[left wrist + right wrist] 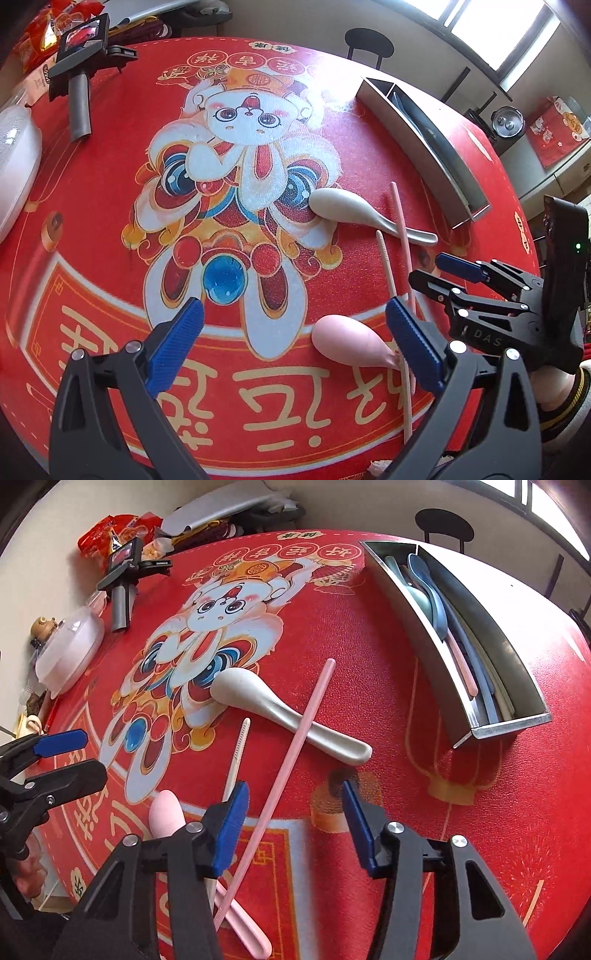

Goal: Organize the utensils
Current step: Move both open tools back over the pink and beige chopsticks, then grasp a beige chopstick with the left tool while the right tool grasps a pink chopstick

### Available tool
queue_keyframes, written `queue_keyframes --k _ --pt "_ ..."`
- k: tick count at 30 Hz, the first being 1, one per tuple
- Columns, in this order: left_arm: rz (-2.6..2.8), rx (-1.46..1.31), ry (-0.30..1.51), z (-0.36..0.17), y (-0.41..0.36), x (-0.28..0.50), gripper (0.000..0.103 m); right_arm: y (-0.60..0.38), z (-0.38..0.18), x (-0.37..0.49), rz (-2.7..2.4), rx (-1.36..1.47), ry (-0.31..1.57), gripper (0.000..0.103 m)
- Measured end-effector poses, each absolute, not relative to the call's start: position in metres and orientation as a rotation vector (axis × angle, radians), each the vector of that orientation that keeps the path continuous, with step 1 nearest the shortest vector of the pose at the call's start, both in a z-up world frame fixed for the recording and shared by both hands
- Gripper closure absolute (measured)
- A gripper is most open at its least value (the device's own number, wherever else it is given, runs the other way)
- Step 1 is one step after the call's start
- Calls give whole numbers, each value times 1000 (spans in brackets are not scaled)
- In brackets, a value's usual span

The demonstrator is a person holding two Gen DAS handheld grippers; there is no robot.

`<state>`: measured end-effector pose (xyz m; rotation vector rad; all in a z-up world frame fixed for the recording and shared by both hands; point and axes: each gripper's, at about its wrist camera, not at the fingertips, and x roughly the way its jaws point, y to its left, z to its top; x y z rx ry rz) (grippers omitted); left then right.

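Right gripper [293, 823] lower centre, spread, pink plastic chopstick [291, 753] between fingers, unpinched. Left gripper [293, 341] spread near pink plastic spoon [347, 345]. Steel compartment tray [417, 642] upper right.

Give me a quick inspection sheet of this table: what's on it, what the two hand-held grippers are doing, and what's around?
Surface: red tablecloth with a cartoon print.
Job's things: metal tray holding spoons and chopsticks; loose on the cloth, white spoon with pink chopstick lying across its handle, cream chopstick, pink spoon.
Clutter: plastic lid, spare grey-handled gripper, snack bags.
Grippers: left hand-held gripper open, empty; right hand-held gripper open over the pink chopstick, not pressing it.
Cables: nothing seen.
Surroundings: black chair, window.
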<state>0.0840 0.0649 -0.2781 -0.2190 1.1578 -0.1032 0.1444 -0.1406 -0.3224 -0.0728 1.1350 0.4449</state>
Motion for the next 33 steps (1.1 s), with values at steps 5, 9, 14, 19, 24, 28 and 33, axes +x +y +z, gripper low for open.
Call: queue_keyframes --k 5,9,14,19,24,28,33 --pt "-96 -218 1168 -279 64 83 6 -138 -328 151 443 -90 1144 64" --pt "-106 -210 1166 -279 59 81 6 -134 -331 154 443 -101 1145 69" --pt "-161 -174 1166 -280 41 80 7 -131 -333 152 469 -128 1142 82" --pt "-255 -115 1183 -288 11 86 41 -140 -333 150 490 -96 1145 88" --pt "-338 -124 1235 -300 -11 94 55 -149 -333 148 509 -74 1150 88" --pt "-373 -129 1268 -307 -22 96 55 -158 -333 148 516 -54 1152 88" --pt "-374 -130 1313 -318 -30 101 66 -164 -333 147 519 -44 1155 88"
